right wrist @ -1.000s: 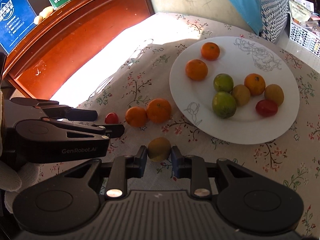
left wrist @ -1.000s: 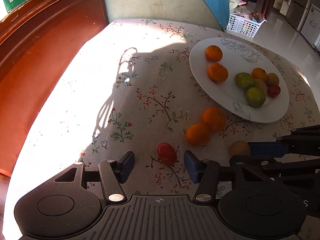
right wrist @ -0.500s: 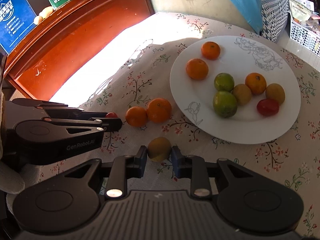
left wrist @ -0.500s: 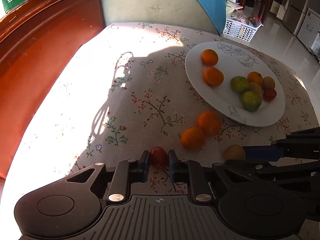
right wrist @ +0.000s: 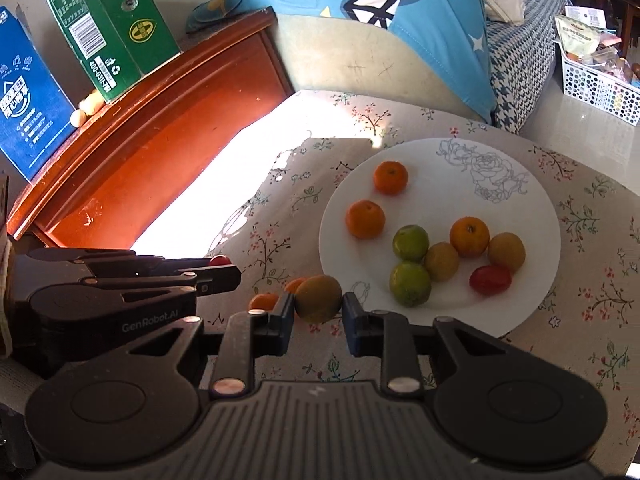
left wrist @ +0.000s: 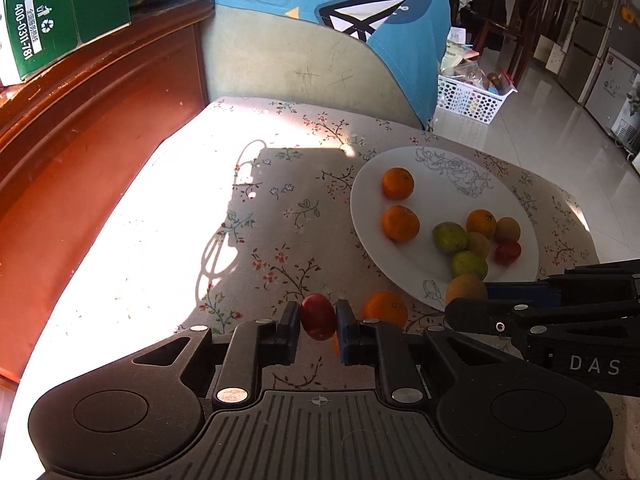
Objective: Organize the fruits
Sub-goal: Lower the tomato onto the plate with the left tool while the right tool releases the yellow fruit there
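Observation:
My left gripper (left wrist: 318, 318) is shut on a small red tomato (left wrist: 318, 316) and holds it above the flowered tablecloth. My right gripper (right wrist: 319, 300) is shut on a yellow-brown fruit (right wrist: 319, 298) and holds it just off the near left rim of the white plate (right wrist: 532, 292). The plate (left wrist: 368, 184) holds several oranges, green and yellow fruits and a red tomato (right wrist: 490, 279). Two oranges (right wrist: 264, 301) lie on the cloth below the grippers, partly hidden; one orange (left wrist: 385, 308) shows in the left wrist view.
A red-brown wooden cabinet (right wrist: 160, 128) borders the table on the left, with green (right wrist: 112, 24) and blue (right wrist: 28, 96) cartons on top. A chair with a blue cloth (left wrist: 320, 12) stands behind the table. A white basket (right wrist: 596, 84) sits on the floor at right.
Both grippers have risen from the cloth with their fruits. The left closed on the red tomato a second ago; the right moved its yellow-brown fruit toward the plate rim.

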A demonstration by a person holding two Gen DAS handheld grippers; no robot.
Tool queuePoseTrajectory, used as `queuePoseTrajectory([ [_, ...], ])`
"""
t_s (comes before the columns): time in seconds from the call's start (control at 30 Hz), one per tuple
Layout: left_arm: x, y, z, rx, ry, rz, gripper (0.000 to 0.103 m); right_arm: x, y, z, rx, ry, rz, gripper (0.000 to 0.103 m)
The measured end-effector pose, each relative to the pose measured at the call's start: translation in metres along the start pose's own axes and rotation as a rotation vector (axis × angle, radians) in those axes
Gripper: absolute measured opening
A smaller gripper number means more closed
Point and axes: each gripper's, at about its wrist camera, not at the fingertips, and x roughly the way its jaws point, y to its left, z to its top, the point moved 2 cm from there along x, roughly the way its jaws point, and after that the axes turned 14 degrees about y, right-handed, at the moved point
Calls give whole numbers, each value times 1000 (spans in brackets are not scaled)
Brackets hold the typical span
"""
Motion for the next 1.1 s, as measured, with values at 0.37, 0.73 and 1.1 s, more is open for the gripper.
queuePoseTrajectory([
  [0.37, -6, -28, 39, 30, -68, -70, 17, -26, -41, 34, 72, -98, -56, 26],
  [0.73, 20, -54, 54, 62, -35, -102, 17, 0, -69, 49, 112, -54, -49, 26],
  [1.1, 38, -66, 51, 78, 4, -107, 19, 18, -73, 48, 135, -19, -65, 29],
])
